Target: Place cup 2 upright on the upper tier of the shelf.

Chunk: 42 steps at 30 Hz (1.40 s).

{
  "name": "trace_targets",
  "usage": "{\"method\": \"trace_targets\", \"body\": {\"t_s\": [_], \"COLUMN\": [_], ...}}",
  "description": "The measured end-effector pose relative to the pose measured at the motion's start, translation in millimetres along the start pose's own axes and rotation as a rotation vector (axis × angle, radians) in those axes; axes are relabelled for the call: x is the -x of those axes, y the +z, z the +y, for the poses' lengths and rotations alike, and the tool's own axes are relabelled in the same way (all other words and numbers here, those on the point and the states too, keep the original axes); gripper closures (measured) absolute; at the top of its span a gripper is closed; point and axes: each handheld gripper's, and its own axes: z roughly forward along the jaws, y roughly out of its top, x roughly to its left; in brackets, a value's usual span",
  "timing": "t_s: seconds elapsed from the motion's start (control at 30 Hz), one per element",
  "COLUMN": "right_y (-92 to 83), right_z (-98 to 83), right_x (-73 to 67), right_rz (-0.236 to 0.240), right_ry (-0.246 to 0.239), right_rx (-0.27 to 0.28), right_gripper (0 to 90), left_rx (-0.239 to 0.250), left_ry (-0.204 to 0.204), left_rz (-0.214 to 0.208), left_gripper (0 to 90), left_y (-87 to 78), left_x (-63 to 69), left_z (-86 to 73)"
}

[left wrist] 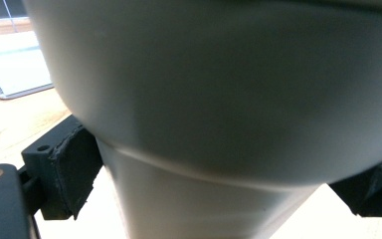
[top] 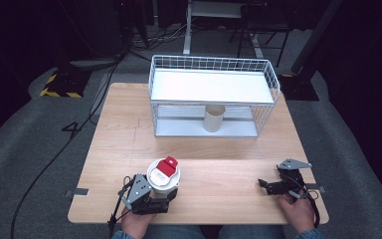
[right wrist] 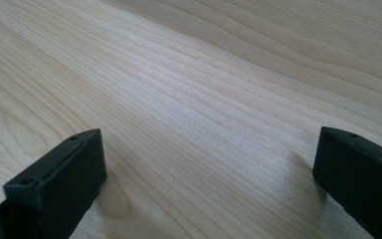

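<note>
A pale wooden bench (top: 129, 129) stood on grey carpet in a dark room, with a white wire rack (top: 214, 94) at its far edge sheltering a cup (top: 213, 118). Near the front edge, the left hand-held gripper (top: 151, 199) clamped a lidded paper cup (top: 163, 174), likely light and crushable, best held low. In the left gripper view, pads (left wrist: 74, 172) pressed the cup's taper. In the right gripper view, the right hand-held gripper (right wrist: 204, 184) gaped wide, empty, over bare wood.

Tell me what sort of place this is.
Probably a lab or recording workspace, not a home: a bare wooden table on grey carpet, cables trailing across the floor, hazard-striped equipment bases behind, and a staged white wire rack with a cup.
</note>
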Motion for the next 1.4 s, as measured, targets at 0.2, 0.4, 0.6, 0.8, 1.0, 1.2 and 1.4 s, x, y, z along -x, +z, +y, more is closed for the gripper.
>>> {"method": "trace_targets", "body": {"t_s": [0.2, 0.4, 0.6, 0.8, 1.0, 1.2, 1.4], "right_y": [0.0, 0.0, 0.0, 0.0, 0.0, 0.0, 0.0], "right_z": [0.0, 0.0, 0.0, 0.0, 0.0, 0.0, 0.0], "right_x": [0.0, 0.0, 0.0, 0.0, 0.0, 0.0, 0.0], "right_rz": [0.0, 0.0, 0.0, 0.0, 0.0, 0.0, 0.0], "right_ry": [0.0, 0.0, 0.0, 0.0, 0.0, 0.0, 0.0], "right_rx": [0.0, 0.0, 0.0, 0.0, 0.0, 0.0, 0.0], "right_gripper": [0.4, 0.4, 0.4, 0.4, 0.4, 0.4, 0.4], "left_rx": [0.017, 0.027, 0.026, 0.019, 0.022, 0.031, 0.023], "left_ry": [0.001, 0.012, 0.012, 0.021, 0.007, 0.038, 0.018], "left_rz": [0.001, 0.003, -0.003, -0.004, -0.022, -0.02, -0.027], "left_gripper": [9.0, 9.6, 9.9, 10.3, 10.7, 10.8, 10.8], "left_y": [0.2, -0.1, -0.2, -1.0, -1.8, -6.3, -12.5], "left_x": [-0.3, -0.2, -0.6, -0.7, 0.8, 6.8, 9.2], "left_z": [-2.2, -3.6, -3.3, -2.8, -1.3, 6.7, 18.6]}}
